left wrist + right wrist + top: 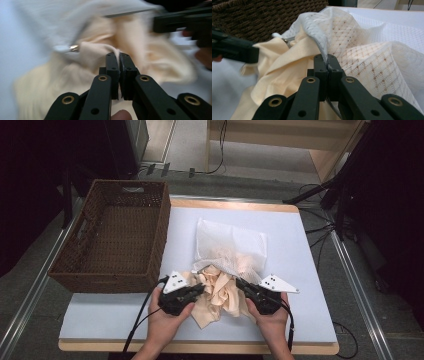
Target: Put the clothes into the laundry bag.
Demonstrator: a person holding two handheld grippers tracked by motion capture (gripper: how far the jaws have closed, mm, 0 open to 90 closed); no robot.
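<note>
Both my grippers are clamped on the laundry at the front of the table.

In the high view my left gripper (199,289) sits at lower centre-left and my right gripper (240,283) at lower centre-right, with the cream cloth (220,295) bunched between them on the pale table (300,265). In the left gripper view the jaws are pressed together on a fold of the cream cloth (100,52) at the frame's middle. In the right gripper view the jaws are closed on the edge of the white mesh bag (362,57), which rises above centre with the cream cloth (279,60) spilling out at its left. The mesh bag (230,245) lies in the centre of the high view, the brown wicker basket (117,232) at upper left, just beside the table's edge.
</note>
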